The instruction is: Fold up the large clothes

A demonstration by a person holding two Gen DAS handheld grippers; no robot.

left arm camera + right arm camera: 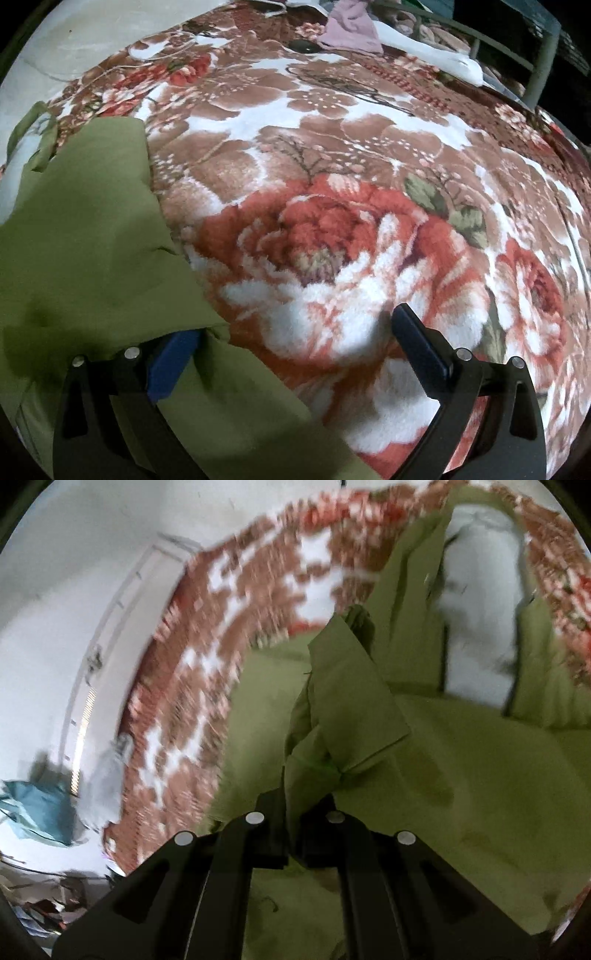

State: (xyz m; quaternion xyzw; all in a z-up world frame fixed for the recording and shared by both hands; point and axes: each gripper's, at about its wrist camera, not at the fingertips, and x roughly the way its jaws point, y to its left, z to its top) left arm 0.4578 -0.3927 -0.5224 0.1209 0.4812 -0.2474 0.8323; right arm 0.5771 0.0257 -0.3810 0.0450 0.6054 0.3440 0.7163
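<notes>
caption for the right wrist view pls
Right gripper pinching a fold of the green garment above the floral blanket.

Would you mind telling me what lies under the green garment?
The olive-green fabric garment lies on the floral plush blanket, which shows around it. Whatever lies directly beneath the garment is covered.

Both grippers are black with silver screws; the left gripper (295,332) has blue fingers (170,360).

No legible text, seemingly, anywhere.
</notes>
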